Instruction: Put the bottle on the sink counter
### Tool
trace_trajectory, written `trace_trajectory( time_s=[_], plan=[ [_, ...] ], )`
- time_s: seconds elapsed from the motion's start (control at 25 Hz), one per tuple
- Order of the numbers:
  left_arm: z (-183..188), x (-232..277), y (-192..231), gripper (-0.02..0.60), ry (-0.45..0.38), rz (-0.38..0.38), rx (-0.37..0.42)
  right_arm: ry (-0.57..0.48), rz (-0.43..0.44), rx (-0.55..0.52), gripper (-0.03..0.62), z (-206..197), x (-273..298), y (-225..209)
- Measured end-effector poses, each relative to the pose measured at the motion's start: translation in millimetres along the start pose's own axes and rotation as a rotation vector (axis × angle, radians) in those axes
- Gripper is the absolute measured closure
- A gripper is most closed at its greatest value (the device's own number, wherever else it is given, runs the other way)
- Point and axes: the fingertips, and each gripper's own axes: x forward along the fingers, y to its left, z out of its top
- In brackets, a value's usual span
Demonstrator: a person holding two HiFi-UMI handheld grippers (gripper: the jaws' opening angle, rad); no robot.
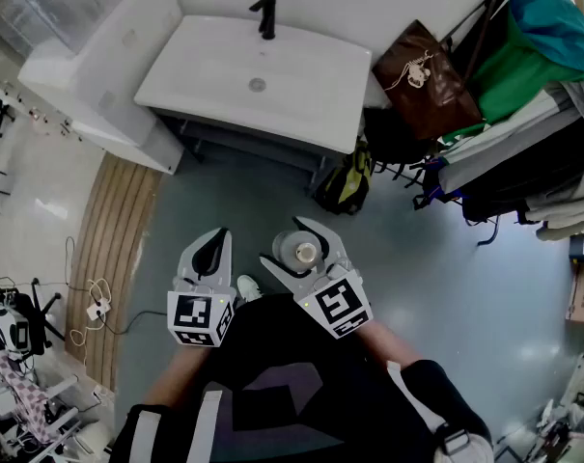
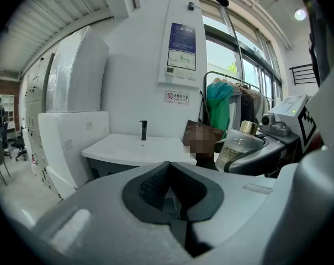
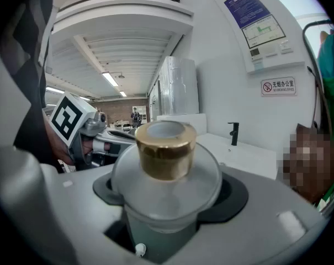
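Observation:
A clear round bottle (image 1: 301, 251) with a gold cap stands upright between the jaws of my right gripper (image 1: 298, 245), which is shut on its body. The same bottle (image 3: 165, 170) fills the right gripper view, and the bottle (image 2: 242, 147) shows at the right of the left gripper view. My left gripper (image 1: 214, 246) hovers beside it, shut and empty. The white sink counter (image 1: 214, 80) with a black faucet (image 1: 265, 15) lies ahead across the floor, well apart from both grippers. The counter (image 2: 128, 148) shows straight ahead in the left gripper view.
A brown bag (image 1: 425, 75) hangs right of the counter. A clothes rack (image 1: 523, 95) crowds the right side. A yellow-black bag (image 1: 347, 181) sits on the floor below the counter's corner. A white box unit (image 1: 98, 66) stands left, with a wooden mat (image 1: 118, 249) beside it.

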Motion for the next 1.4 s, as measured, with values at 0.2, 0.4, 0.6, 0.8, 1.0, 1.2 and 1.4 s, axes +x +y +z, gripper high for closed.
trace_trajectory(
  time_s=[0.2,0.4,0.6,0.8,1.0,1.2,1.4],
  plan=[
    [1.1,-2.0,-0.3,0.579,0.0,0.0,0.004,-0.005,0.003,0.004,0.258,2.0,-0.5,2.7],
    [2.7,-2.7,2.0,0.58,-0.004,0.001,0.006,-0.022,-0.003,0.018,0.258,7.1,0.2,0.8],
    [2.5,-6.1,5.4,0.58,-0.011,0.002,0.004,-0.038,0.006,0.026,0.258,14.8,1.6,5.8],
    [1.8,-14.1,12.9,0.58,-0.02,0.005,0.007,-0.042,0.007,0.032,0.256,17.8,6.9,13.5],
    [1.2,-30.5,32.3,0.579,-0.03,0.019,0.01,-0.059,0.011,0.055,0.258,25.9,18.0,27.7],
    [4.6,-44.7,49.8,0.579,-0.058,0.018,0.015,-0.063,0.002,0.051,0.258,31.9,28.9,44.3],
    [5.2,-58.3,63.9,0.58,-0.074,0.009,0.014,-0.066,-0.021,0.044,0.256,40.6,37.0,55.7]
  ],
)
